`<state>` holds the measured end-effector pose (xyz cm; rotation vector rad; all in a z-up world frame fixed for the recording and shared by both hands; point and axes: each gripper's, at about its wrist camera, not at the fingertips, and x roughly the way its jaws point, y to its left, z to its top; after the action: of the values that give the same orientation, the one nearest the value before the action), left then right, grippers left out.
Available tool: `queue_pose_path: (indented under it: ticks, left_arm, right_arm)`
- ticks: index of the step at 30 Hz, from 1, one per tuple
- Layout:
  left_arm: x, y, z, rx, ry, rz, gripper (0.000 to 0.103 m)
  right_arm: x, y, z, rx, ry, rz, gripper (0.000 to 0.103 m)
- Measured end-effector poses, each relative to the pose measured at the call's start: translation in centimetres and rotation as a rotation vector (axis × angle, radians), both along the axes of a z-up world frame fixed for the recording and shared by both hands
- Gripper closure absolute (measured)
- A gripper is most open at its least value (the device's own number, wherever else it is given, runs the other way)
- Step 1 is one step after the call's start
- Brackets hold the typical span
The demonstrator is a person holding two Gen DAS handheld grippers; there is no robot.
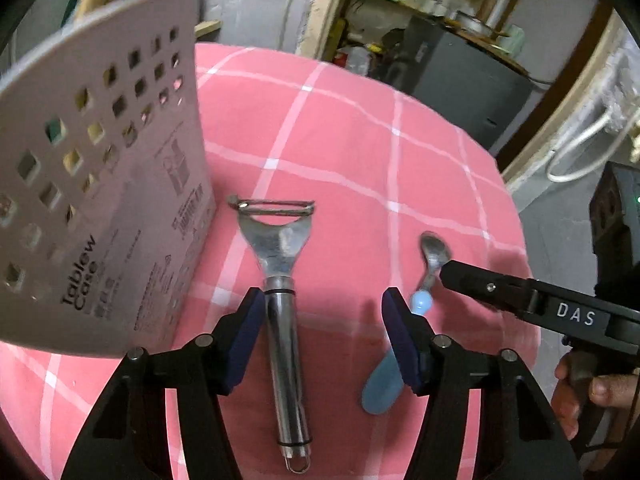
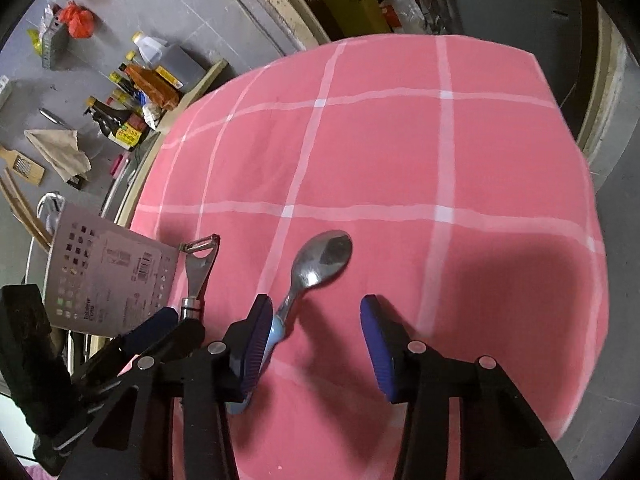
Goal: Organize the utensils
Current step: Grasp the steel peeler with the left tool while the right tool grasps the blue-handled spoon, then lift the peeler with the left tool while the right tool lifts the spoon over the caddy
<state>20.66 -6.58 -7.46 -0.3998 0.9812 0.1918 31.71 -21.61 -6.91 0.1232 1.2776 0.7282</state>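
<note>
My left gripper hangs over the pink cloth with white checks that covers the table, and its jaws stand apart: the steel Y-shaped peeler with a round tubular handle lies flat on the cloth between my blue pads. Its handle sits close against my left pad, though I cannot tell whether they touch, and the other pad is clear of it, so nothing is clenched there. I take the peeler as my landmark. Just beside its blade end stands the grey perforated plastic cutlery case with a printed label, upright on the cloth with its lower corner almost at the blade. On the peeler's other side, near but apart from it, lies the small steel spoon with a pale blue plastic handle, bowl pointing the same way as the peeler's blade. My right gripper is down over that spoon with its jaws parted. The blue handle runs along and under the inner face of one pad while the opposite pad is well off it, so the spoon lies ungripped. A hand holds that gripper's grip, seen from the left camera.
</note>
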Motion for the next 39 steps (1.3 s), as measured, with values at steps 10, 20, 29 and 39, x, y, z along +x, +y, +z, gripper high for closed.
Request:
queue_pose_path:
  ticks: [10,20,29,39]
  left_arm:
    - [0.0,1.1,-0.8,-0.033,0.046,0.051,0.061]
    - [-0.8,0.8,-0.9,-0.020,0.060,0.035,0.081]
    - [-0.5,0.6,-1.0,-0.012,0.073,0.037,0.087]
    - [-1.5,0.4,-0.9,-0.116,0.111,-0.023,0.089]
  right_arm:
    - [2.1,2.0,-0.5,-0.012,0.079,0.000,0.069]
    - [1.8,2.9,-0.6,-0.033,0.112,0.023,0.073]
    - [2.6,5.3,-0.5,-0.145,0.043,0.047,0.085]
    - [0.6,5.2,-0.4,-0.093,0.058,0.097,0.099]
